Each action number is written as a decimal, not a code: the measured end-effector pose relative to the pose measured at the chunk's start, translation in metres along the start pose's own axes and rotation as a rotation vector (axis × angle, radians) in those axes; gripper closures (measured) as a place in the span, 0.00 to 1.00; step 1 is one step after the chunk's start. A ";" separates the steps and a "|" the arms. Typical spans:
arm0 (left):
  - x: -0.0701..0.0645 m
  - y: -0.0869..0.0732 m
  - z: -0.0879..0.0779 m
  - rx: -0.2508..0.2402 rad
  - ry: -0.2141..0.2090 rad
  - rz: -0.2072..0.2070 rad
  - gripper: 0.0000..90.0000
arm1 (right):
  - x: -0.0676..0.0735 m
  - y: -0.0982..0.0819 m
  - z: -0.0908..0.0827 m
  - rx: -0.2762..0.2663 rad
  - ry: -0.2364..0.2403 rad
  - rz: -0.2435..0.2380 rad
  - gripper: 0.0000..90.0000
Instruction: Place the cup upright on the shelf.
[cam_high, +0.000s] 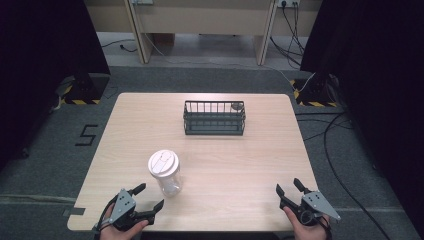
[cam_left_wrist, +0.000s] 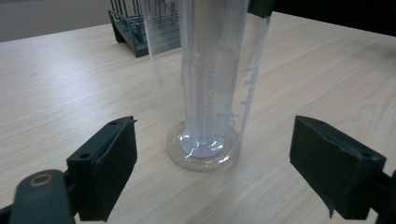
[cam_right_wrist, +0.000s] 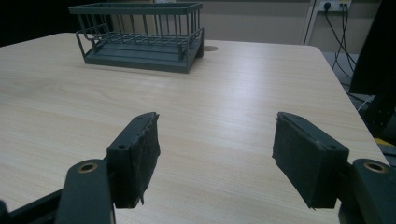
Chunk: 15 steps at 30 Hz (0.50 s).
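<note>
- left gripper spread wide, empty, lined up on clear lidded cup, likely for a grasp
- right gripper agape, idle; wire basket well beyond

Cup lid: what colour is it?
White; the lid on the clear cup shows best in the high view.
</note>
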<state>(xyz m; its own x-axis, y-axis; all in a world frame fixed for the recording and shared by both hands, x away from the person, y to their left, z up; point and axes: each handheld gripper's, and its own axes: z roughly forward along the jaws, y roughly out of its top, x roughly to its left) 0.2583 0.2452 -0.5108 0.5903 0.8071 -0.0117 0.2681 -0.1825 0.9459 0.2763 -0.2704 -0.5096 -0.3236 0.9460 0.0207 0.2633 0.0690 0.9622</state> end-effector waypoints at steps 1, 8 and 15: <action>0.000 0.000 0.000 -0.001 0.000 -0.006 0.16 | 0.000 0.000 0.000 0.000 -0.002 -0.001 0.35; -0.001 0.000 0.002 0.003 -0.019 -0.015 0.16 | 0.000 0.000 0.000 -0.001 -0.005 -0.001 0.34; -0.002 0.001 0.009 0.018 -0.040 -0.025 0.16 | 0.003 0.000 0.002 0.007 0.001 -0.009 0.33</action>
<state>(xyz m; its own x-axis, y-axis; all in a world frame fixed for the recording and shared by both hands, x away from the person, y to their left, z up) 0.2643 0.2386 -0.5124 0.6131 0.7885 -0.0488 0.2969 -0.1727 0.9392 0.2777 -0.2672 -0.5101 -0.3270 0.9449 0.0128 0.2670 0.0794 0.9604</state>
